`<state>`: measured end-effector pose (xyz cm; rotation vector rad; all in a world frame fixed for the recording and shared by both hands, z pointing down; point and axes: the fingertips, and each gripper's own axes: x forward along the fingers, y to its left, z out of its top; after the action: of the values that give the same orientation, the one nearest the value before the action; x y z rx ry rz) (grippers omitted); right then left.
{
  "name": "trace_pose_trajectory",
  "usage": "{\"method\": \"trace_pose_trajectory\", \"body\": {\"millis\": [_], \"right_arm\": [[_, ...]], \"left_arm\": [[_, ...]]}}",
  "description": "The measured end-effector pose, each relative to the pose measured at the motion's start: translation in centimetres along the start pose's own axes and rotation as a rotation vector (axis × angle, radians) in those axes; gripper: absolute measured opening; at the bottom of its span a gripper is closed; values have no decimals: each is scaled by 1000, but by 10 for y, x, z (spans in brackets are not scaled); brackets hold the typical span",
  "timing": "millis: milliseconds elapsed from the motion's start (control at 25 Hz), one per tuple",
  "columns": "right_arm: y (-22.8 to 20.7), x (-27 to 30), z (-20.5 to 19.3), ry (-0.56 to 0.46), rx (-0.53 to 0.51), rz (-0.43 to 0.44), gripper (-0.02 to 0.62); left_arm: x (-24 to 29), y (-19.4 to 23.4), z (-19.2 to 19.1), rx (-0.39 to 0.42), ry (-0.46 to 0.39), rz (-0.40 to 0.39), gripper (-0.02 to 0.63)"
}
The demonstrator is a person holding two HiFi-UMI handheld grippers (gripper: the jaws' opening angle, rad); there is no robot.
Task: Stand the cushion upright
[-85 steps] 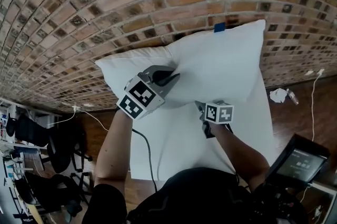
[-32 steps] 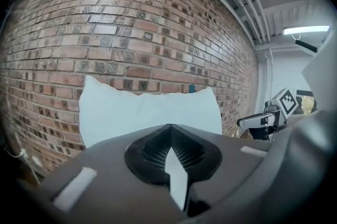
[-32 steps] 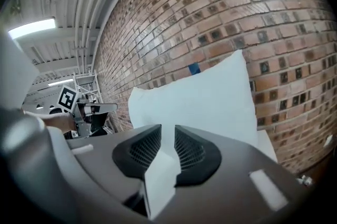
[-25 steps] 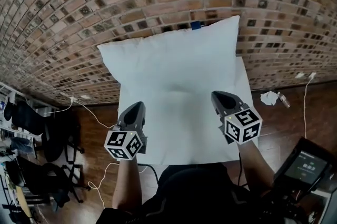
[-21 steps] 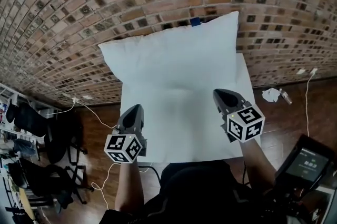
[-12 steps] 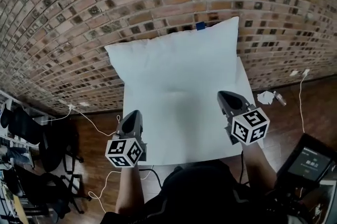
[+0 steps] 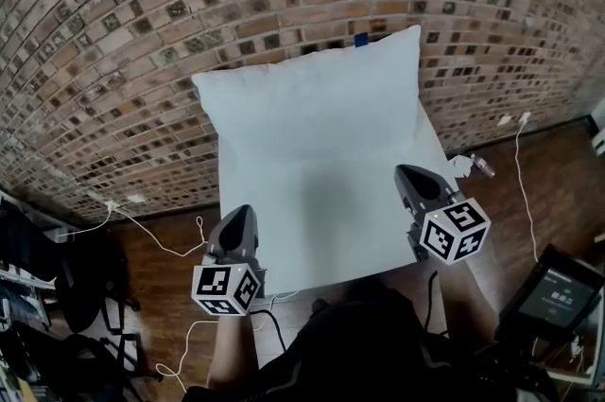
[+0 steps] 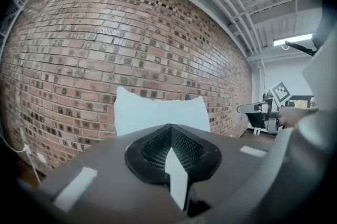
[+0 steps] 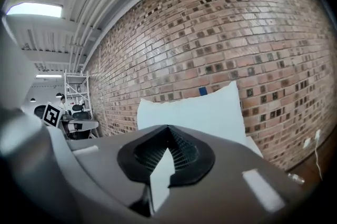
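Note:
A white square cushion (image 7: 312, 107) stands upright on a white table (image 7: 331, 239), leaning against the brick wall. It also shows in the left gripper view (image 8: 158, 115) and the right gripper view (image 9: 195, 109). My left gripper (image 7: 239, 213) hangs shut and empty near the table's front left corner, apart from the cushion. At the front right edge my right gripper (image 7: 408, 171) is shut too, with nothing in it. Each gripper view shows its own jaws closed, left gripper (image 8: 171, 132), right gripper (image 9: 168, 132).
A blue tape mark (image 7: 360, 39) sits on the wall above the cushion. White cables (image 7: 142, 222) and a crumpled paper (image 7: 463, 166) lie on the wood floor. A device with a screen (image 7: 553, 296) stands at lower right, dark chairs (image 7: 38, 268) at far left.
Earlier both grippers pressed into the tilted cushion. Since then they have drawn back towards the person, off the cushion, which now stands straight against the wall.

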<state>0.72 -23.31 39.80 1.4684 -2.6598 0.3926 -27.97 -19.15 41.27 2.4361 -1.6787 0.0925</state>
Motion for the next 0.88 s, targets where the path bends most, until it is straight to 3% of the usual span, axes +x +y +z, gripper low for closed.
{"method": "trace_pose_trajectory", "body": {"millis": [320, 440, 600, 880], "right_arm": [[31, -35, 12, -14, -52, -50, 6], [36, -43, 13, -26, -62, -51, 6], [35, -52, 18, -53, -57, -30, 6], [11, -70, 29, -62, -71, -4, 6]], "left_arm": [[-13, -15, -2, -15, -16, -105, 0], [-21, -23, 5, -40, -21, -111, 0], [-31, -37, 19, -4, -49, -104, 0], [-27, -67, 15, -6, -24, -73, 0]]}}
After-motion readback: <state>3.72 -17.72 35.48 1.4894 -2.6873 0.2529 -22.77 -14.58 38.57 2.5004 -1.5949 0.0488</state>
